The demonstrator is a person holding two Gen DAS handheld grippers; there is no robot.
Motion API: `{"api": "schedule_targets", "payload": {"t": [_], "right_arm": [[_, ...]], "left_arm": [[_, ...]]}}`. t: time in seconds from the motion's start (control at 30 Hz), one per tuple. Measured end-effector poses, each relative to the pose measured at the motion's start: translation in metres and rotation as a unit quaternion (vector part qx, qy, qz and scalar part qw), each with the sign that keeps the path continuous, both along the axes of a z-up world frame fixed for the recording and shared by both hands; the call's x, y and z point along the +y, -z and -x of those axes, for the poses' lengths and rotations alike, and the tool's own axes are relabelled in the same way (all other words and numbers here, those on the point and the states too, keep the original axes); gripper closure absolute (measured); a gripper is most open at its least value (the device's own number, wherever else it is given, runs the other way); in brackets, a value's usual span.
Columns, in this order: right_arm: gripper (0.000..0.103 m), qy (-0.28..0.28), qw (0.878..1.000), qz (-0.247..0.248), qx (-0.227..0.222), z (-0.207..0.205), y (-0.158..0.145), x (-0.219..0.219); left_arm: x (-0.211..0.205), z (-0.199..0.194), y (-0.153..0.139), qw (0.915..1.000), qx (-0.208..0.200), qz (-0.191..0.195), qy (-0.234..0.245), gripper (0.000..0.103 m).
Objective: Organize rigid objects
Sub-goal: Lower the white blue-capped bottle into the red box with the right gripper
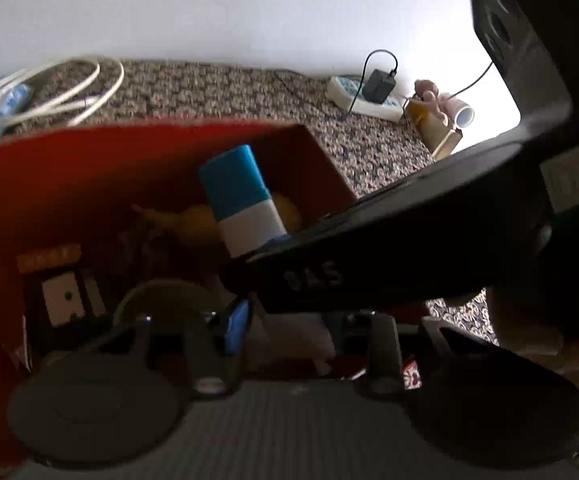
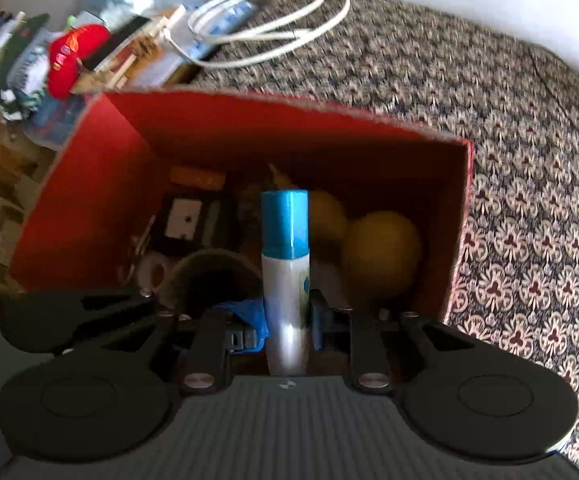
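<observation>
A red cardboard box (image 2: 273,120) stands open on the patterned carpet. My right gripper (image 2: 287,320) is shut on a white bottle with a blue cap (image 2: 285,256) and holds it upright over the box. The bottle also shows in the left wrist view (image 1: 241,200), with the right gripper's black body crossing in front. Inside the box lie two yellow round fruits (image 2: 381,252), a dark round tin (image 2: 213,276), a tape roll (image 2: 151,272) and a black-and-white packet (image 2: 183,220). My left gripper (image 1: 289,320) hovers over the box's near side; its fingertips are hidden.
A coiled white cable (image 2: 273,20) lies behind the box. A white power strip with a black adapter (image 1: 369,92) and a brown bottle (image 1: 437,124) sit at the far right by the wall. Cluttered shelves with a red object (image 2: 73,56) stand at the left.
</observation>
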State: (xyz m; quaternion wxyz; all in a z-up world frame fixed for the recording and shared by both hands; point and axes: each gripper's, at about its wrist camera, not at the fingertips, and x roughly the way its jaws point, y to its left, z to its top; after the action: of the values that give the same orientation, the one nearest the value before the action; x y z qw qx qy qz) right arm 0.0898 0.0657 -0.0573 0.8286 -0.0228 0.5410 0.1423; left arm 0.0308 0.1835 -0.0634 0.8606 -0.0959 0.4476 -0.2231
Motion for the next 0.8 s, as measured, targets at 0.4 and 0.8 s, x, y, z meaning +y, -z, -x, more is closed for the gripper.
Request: {"api": "schedule_targets", "payload": {"t": [0.4, 0.8], "right_arm": [[0.099, 0.018, 1.0, -0.02, 0.009, 0.006, 0.009, 0.001], [0.097, 0.077, 0.991, -0.073, -0.079, 0.032, -0.015, -0.009]], "left_arm": [[0.027, -0.002, 0.006, 0.9999, 0.007, 0.001, -0.013, 0.062], [0.025, 0.004, -0.015, 0.9971, -0.035, -0.062, -0.028, 0.047]]}}
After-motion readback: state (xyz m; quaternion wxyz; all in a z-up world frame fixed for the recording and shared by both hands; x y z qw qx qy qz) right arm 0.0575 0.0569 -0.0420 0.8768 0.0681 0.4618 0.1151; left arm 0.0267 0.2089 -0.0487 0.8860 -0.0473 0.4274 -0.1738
